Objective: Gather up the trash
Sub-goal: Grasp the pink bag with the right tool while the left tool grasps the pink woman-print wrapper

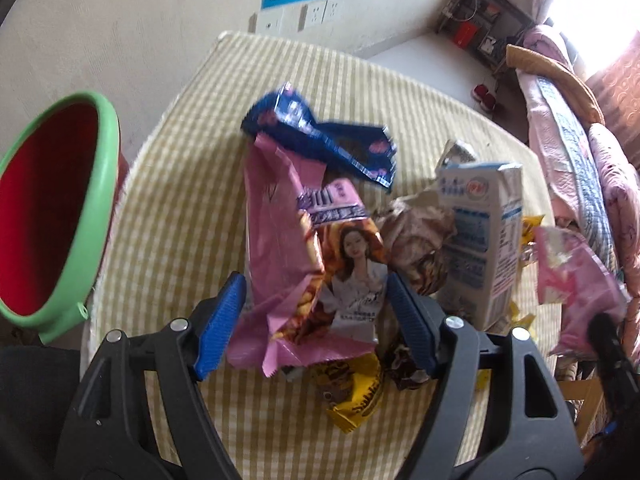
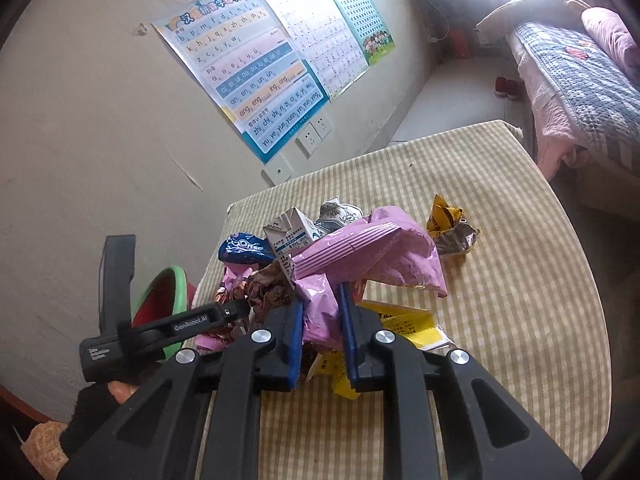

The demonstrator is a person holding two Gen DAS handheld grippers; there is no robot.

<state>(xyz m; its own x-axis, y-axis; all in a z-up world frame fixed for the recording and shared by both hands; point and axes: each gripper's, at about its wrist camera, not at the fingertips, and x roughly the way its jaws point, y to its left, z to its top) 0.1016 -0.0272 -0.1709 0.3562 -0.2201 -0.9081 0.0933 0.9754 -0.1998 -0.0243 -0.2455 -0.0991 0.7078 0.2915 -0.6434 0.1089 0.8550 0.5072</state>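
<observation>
The trash sits in a heap on the desk [image 1: 192, 184], which is covered with a yellow and white checked cloth, and much of the heap hides itself. In the left wrist view the left claw [image 1: 312, 320] stands open, its blue pads on either side of a pink snack wrapper [image 1: 280, 240] without pressing it; the wrapper carries a printed picture of a person, and its lettering is too blurred to read. A blue wrapper [image 1: 320, 140] lies beyond it, smeared by motion here, though the right wrist view shows the word "Oreo" on it. A white and blue milk carton [image 1: 484, 240] stands upright to the right, its small print unreadable. A crumpled brown wrapper [image 1: 416, 240] lies between carton and pink wrapper, and a yellow wrapper [image 1: 352, 396] pokes out below, half covered, with only part of a word showing. A red bin with a green rim [image 1: 100, 200] stands off the desk's left edge, cut off by the picture's border. In the right wrist view the right claw [image 2: 320, 344] is closed on a pink plastic bag [image 2: 372, 256], whose lower folds are pinched between the blue pads. A yellow and brown wrapper [image 2: 450, 228] lies apart from the heap. The left tool's arm reads "GenRobot.AI". Wall posters [image 2: 248, 80] show pinyin letters such as "b p m f".
</observation>
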